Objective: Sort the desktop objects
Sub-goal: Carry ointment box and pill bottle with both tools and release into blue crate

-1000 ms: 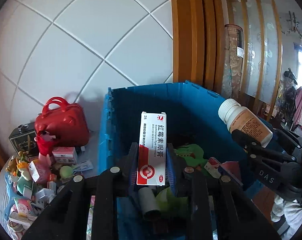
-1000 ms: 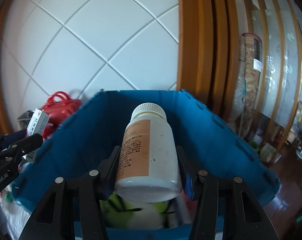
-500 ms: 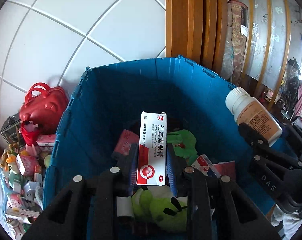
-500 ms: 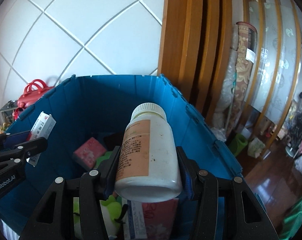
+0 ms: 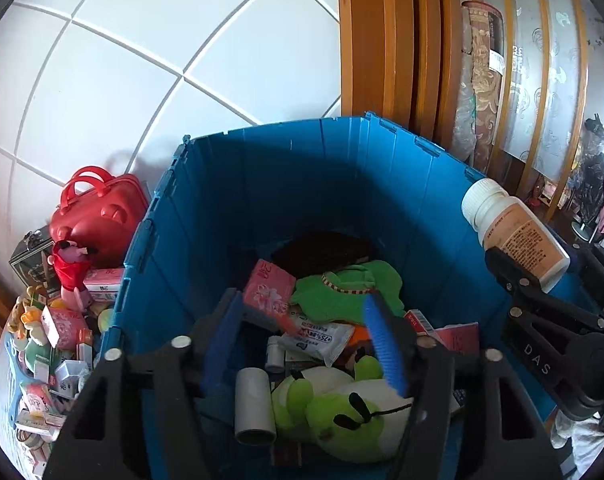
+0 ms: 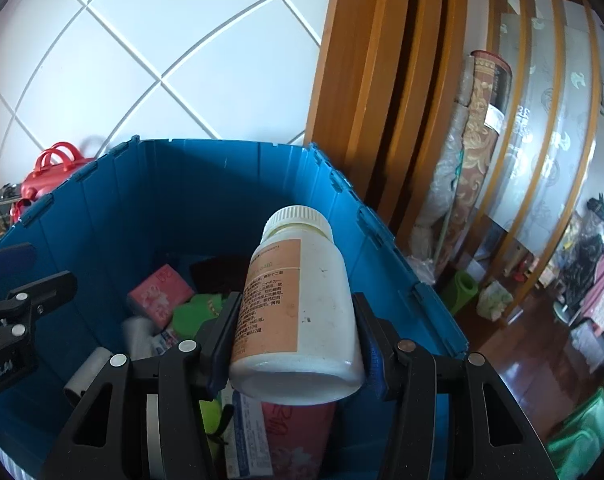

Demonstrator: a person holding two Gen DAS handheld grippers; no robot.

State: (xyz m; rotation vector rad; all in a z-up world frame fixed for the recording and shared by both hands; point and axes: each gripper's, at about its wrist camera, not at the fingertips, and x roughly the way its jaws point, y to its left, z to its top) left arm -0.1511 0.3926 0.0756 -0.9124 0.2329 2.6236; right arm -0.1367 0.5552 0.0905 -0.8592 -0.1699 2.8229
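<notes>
Clutter of small boxes (image 5: 62, 328) and a red toy case (image 5: 100, 216) crowds the frame's left edge. Mid-frame, the left gripper (image 5: 302, 344) has just been opening, nothing between its jaws, over the blue crate (image 5: 262, 184). At right, the right gripper (image 6: 296, 344) clamps a pill bottle (image 6: 298, 300); released carelessly, it could strike the crate rim and bounce out.
</notes>
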